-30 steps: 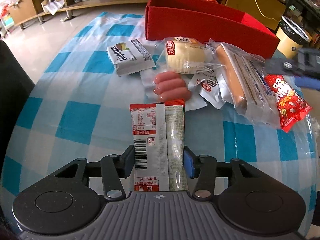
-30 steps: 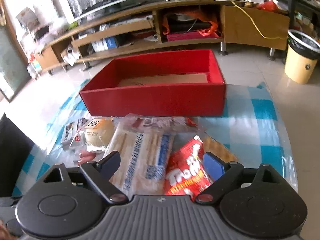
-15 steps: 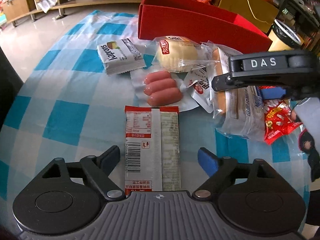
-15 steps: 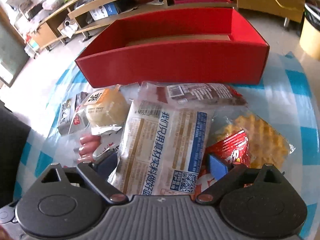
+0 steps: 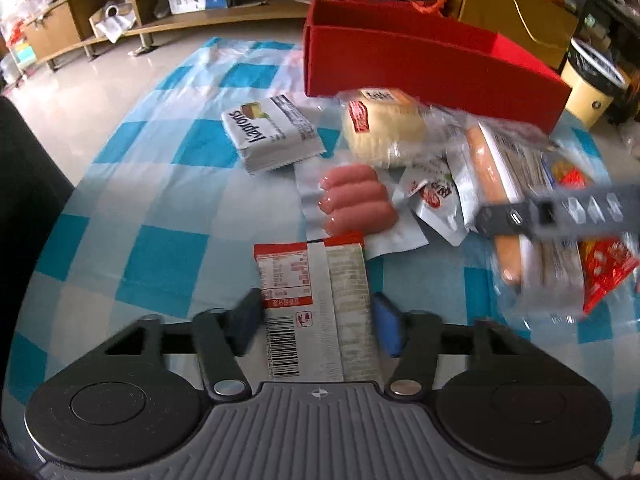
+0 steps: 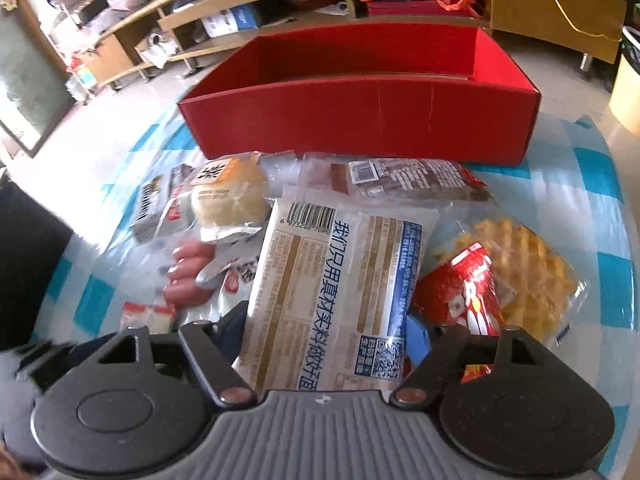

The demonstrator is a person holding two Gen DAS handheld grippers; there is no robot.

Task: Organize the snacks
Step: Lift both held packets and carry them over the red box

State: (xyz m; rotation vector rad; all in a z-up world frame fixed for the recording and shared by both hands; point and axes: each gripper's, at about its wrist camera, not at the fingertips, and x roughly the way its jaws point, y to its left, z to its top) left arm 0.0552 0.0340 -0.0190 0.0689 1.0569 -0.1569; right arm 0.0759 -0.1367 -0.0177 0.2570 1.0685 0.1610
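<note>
A: Left gripper (image 5: 316, 322) first — its jaws have just been closing, and now both pads pinch the long red-and-white snack packet (image 5: 312, 304), which half a second ago lay loose between wide-spread fingers.

B: And the right gripper (image 6: 324, 334)?

A: Same story: jaws just been closing, now squeezing the big white bread pack (image 6: 340, 292) from both sides. It has dropped in closer since a second ago, when the fingers were splayed above the pile.

B: Count the pile for me.

A: One sausage pack (image 5: 356, 204) with three pink sausages at twelve o'clock from the left fingers, one round bun (image 5: 384, 128) beyond it, one grey wafer packet (image 5: 272, 132) at eleven, one small white-and-red sachet (image 5: 432, 196) at one. From the right view, one red crisp bag (image 6: 464, 296) at two o'clock, one waffle pack (image 6: 520, 264) beside it, one brown-labelled pack (image 6: 404, 180) at twelve.

B: The container?

A: One red box (image 6: 360, 116), at twelve on the blue checked tablecloth (image 5: 132, 200).
</note>
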